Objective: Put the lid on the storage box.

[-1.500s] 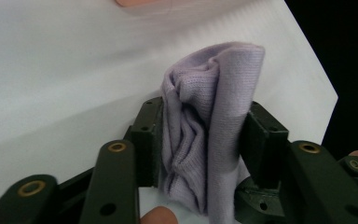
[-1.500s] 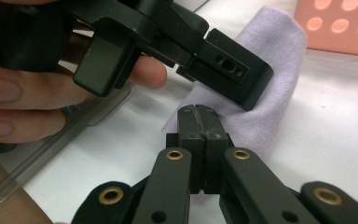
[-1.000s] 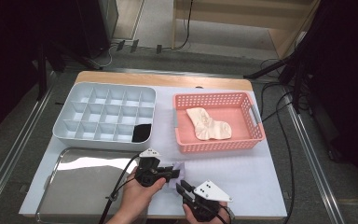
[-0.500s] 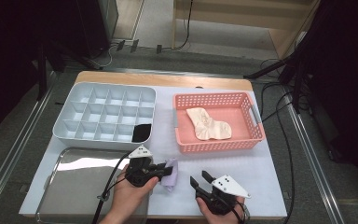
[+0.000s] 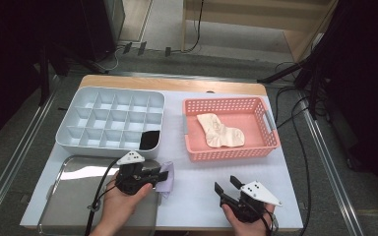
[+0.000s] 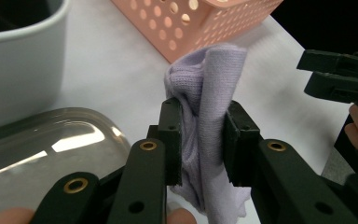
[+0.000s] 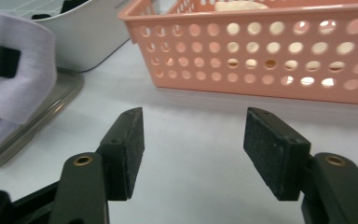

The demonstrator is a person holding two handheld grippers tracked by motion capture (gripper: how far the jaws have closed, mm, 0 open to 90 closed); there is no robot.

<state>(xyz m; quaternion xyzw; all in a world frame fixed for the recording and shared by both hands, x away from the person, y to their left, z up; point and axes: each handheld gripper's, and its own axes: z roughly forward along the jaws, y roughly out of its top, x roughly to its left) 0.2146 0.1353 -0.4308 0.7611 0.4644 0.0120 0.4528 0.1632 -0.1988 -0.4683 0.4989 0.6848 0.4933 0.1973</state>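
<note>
High view: left gripper point(image 5: 163, 175) at the bottom left, over the right edge of the shiny steel tray point(image 5: 64, 206), jaws clamped on a bunched lilac knitted sock point(image 5: 166, 178) that hangs past the tray edge above the white tabletop point(image 5: 197, 196); right gripper point(image 5: 228, 187) at the bottom centre-right, well apart from the sock, jaws just opened and spread with nothing between them; grey plastic compartment organiser point(image 5: 109, 123) behind the tray, one dark item in its near right cell; pink perforated plastic basket point(image 5: 230, 129) to the right with a cream sock point(image 5: 221, 131) lying flat inside. Left gripper view: sock point(image 6: 205, 116) pinched mid-length between both black pads, a loose fold rising above the jaws and a tail drooping below, tray rim point(image 6: 51, 144) at lower left, basket wall point(image 6: 191, 23) ahead, right gripper point(image 6: 340, 77) at the far right edge. Right gripper view: both pads bare and wide apart over the tabletop point(image 7: 191, 140), basket wall point(image 7: 261, 51) close ahead, lilac sock point(image 7: 21, 70) dangling from the other jaws at the upper left. Likely risks: only a narrow pinch on soft bunched knit, so a quick swing could let it slide out onto the table; the drooping tail could snag on the basket rim or tray edge; one gripper alone gives little control of the folds, so the sock may land crumpled or half over a rim.
</note>
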